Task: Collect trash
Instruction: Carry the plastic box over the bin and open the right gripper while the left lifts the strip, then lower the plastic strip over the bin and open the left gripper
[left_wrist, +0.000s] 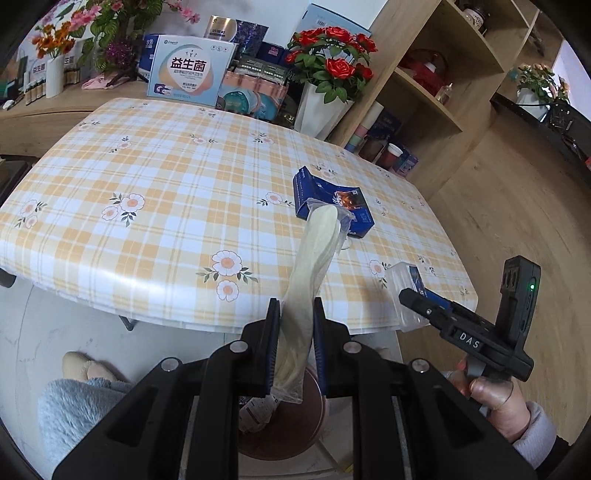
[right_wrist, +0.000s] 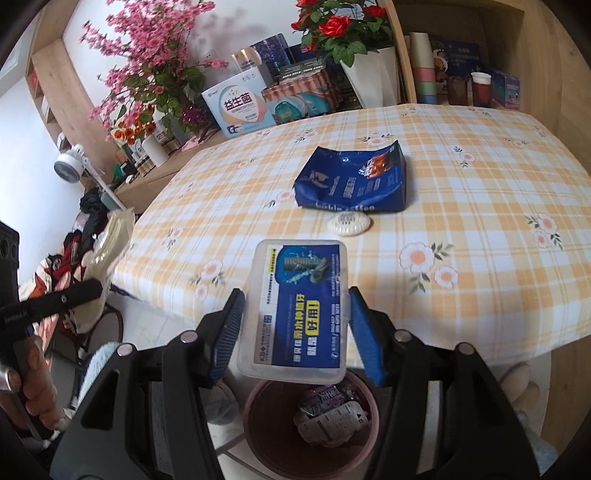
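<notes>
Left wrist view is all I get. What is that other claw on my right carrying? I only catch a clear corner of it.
Observer: The right claw grips a clear plastic box with a blue printed label, one pad on each long side.
Operator: Is anything left on the table besides the blue bag?
Observer: Yes, a small white oval object lies just in front of the blue bag.
Operator: And the bin, is it empty?
Observer: No. The round bin sits right below the box and already holds crumpled wrappers.
</notes>
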